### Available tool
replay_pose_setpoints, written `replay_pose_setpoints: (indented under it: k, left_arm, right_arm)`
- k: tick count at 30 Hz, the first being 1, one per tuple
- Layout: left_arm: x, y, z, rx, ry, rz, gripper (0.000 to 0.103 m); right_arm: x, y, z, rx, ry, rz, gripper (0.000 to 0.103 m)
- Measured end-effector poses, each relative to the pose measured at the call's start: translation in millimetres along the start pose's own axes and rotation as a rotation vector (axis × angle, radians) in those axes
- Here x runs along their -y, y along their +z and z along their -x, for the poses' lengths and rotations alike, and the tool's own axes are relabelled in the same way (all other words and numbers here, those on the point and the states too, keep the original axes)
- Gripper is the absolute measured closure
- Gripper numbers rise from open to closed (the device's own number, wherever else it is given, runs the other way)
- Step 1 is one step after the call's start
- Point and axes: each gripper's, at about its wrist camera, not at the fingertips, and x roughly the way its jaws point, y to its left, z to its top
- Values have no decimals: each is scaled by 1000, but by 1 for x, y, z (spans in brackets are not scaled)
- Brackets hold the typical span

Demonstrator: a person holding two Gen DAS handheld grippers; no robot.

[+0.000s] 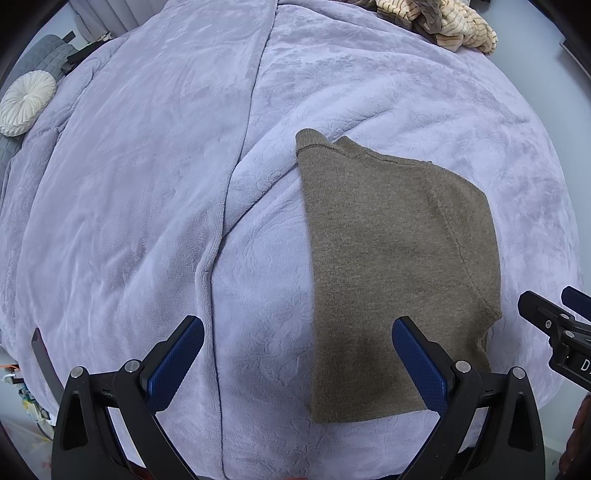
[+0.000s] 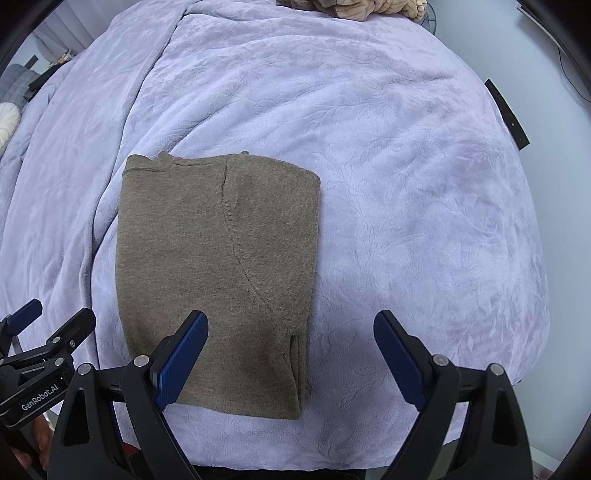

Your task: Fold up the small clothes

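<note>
A brown knit garment (image 1: pixel 391 251) lies folded flat into a tall rectangle on the lavender blanket (image 1: pixel 147 184). It also shows in the right wrist view (image 2: pixel 218 266), sleeve folded over with a curved seam showing. My left gripper (image 1: pixel 297 354) is open and empty, above the garment's near left edge. My right gripper (image 2: pixel 290 347) is open and empty, above the garment's near right corner. Each gripper shows at the edge of the other's view: the right one (image 1: pixel 554 325), the left one (image 2: pixel 40 332).
The blanket (image 2: pixel 406 184) covers a bed and has a long fold ridge (image 1: pixel 236 184) left of the garment. A pile of striped beige clothes (image 1: pixel 443 22) lies at the far edge. A round white cushion (image 1: pixel 26 101) sits far left. A dark strip (image 2: pixel 506 114) lies at the bed's right edge.
</note>
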Motion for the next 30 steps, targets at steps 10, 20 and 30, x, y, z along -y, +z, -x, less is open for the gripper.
replay_pose_setpoints:
  k: [10, 20, 30]
  left_arm:
    - [0, 0, 0, -1, 0, 2, 1]
    - [0, 1, -1, -2, 2, 4, 1]
    - [-5, 5, -5, -10, -5, 2, 1]
  right_arm:
    - [0, 1, 0, -2, -1, 1, 10]
    - [1, 0, -4, -5, -6, 2, 10]
    - [0, 0, -4, -9, -7, 5, 10]
